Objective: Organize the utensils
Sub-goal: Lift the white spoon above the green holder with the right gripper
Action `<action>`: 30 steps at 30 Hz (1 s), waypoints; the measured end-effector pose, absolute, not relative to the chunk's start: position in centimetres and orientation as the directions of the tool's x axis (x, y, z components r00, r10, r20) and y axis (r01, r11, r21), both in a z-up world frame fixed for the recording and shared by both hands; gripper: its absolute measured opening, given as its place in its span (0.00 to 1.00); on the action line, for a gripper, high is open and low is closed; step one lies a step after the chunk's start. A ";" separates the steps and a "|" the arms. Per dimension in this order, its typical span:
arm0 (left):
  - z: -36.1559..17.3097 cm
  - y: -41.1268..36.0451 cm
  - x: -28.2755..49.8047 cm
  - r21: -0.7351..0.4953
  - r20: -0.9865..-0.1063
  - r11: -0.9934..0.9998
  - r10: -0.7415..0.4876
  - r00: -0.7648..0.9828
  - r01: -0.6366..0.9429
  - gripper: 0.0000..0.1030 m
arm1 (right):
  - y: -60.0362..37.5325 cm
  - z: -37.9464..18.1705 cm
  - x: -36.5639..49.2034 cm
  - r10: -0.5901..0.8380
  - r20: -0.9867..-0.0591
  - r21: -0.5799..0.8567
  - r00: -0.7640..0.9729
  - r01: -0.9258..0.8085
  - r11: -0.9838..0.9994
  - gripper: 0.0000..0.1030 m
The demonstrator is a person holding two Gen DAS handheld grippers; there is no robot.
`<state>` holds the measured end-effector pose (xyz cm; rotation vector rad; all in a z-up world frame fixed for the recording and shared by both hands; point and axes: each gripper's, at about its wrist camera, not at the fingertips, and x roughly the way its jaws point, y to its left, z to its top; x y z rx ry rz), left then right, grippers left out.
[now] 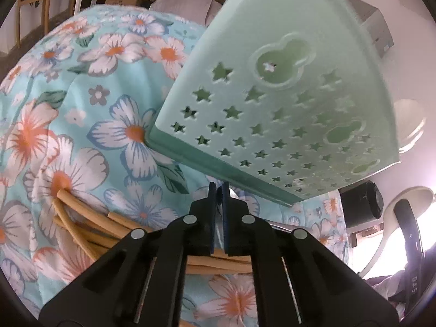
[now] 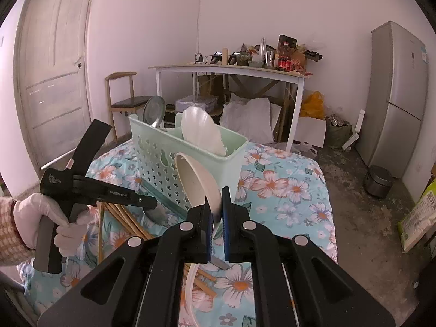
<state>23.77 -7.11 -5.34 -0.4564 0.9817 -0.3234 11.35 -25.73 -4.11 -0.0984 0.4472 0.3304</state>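
In the right wrist view, a white-gloved left hand (image 2: 41, 218) holds the left gripper (image 2: 152, 204) low beside the green basket (image 2: 163, 158), its tip at a metal spoon (image 2: 156, 214) that lies on the flowered cloth (image 2: 286, 179) at the basket's foot. From the left wrist view the left gripper (image 1: 218, 190) has its pads drawn almost together around something thin and shiny, apparently that spoon; the jaws stand nearly closed just below the basket's (image 1: 272, 95) star-pierced wall. Left of and under this gripper lies a heap of chopsticks (image 1: 81, 226) on the cloth (image 1: 81, 81).

In the right wrist view the chopsticks (image 2: 122, 218) lie in front of the basket's left end. The basket stands upright on the cloth, with a steel ladle (image 2: 154, 113) leaning in its left compartment and a white scoop (image 2: 201, 128) standing in its right one. Just before the basket's right end, the right gripper (image 2: 217, 207) clamps the handle of a cream ladle (image 2: 196, 179), whose bowl rises tilted against the basket wall. More chopsticks and a knife tip show under this gripper, nearer than the basket.
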 end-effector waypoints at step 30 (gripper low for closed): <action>4.1 6.0 9.2 -0.484 -0.489 0.875 -0.294 0.821 0.026 0.03 | -19.2 8.2 23.0 0.392 -0.015 0.310 0.920 -0.369 0.876 0.06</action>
